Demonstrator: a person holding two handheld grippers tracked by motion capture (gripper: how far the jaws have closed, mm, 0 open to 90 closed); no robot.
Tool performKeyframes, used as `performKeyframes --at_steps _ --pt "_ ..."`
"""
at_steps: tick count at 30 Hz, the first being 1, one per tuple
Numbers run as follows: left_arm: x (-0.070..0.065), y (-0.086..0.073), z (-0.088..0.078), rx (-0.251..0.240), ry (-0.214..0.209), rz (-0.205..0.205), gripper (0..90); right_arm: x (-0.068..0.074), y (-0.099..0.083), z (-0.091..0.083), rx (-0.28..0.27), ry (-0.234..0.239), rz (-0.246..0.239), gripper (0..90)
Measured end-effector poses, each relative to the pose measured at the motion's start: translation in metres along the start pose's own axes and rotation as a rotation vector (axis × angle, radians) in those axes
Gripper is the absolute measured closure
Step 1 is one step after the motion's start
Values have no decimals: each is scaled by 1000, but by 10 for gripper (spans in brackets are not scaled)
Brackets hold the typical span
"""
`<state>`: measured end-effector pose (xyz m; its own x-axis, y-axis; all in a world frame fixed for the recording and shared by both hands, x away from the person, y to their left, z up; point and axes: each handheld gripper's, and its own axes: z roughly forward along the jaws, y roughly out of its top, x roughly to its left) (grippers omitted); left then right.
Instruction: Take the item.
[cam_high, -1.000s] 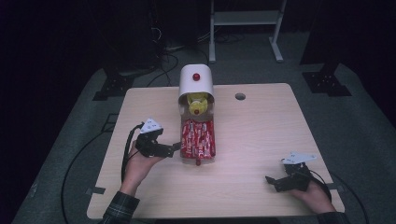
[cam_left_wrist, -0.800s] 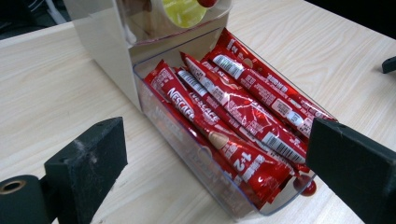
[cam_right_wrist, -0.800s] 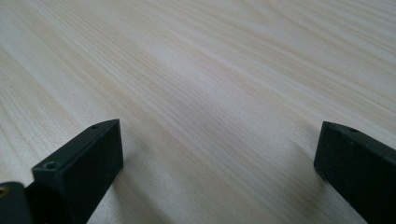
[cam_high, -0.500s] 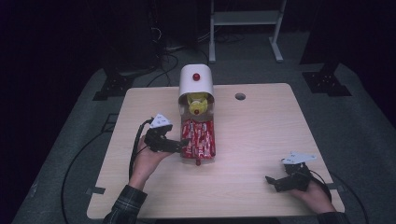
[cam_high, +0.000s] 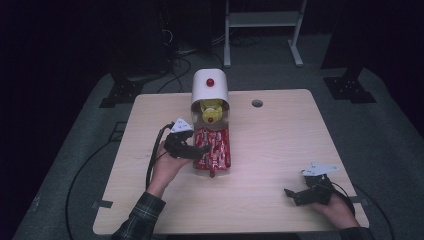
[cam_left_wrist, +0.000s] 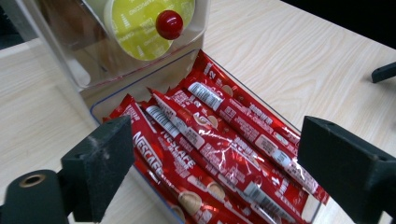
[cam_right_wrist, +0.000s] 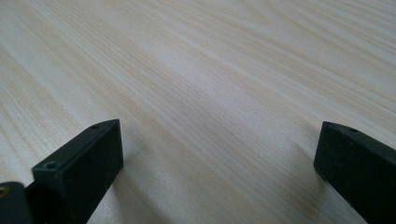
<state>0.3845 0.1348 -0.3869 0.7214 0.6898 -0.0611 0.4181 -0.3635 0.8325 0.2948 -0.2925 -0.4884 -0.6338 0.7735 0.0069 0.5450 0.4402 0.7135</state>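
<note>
A clear tray of several red coffee sachets stands at the table's middle, in front of a white-topped dispenser that holds yellow-green capsules. My left gripper hangs over the tray's left side. In the left gripper view its jaws stand wide over the sachets, and the pads touch nothing. They have just been closing a little, and the sachets lie below the gap. My right gripper rests open on bare wood at the front right, with nothing between its fingers.
A red knob sticks out of the clear front just behind the tray's rim. A small round hole lies at the back right of the table. Cables run off the left edge.
My left gripper has moved right and slightly away from me, from beside the tray to over its left side. The right gripper has kept still.
</note>
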Motion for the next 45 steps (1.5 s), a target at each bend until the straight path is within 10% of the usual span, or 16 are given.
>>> performKeyframes --at_steps 21,45 --pt "-2 -2 38 94 6 17 277 0 0 0 0 0 0 4" --pt "-2 -5 45 184 14 -10 461 1 0 0 0 1 0 3"
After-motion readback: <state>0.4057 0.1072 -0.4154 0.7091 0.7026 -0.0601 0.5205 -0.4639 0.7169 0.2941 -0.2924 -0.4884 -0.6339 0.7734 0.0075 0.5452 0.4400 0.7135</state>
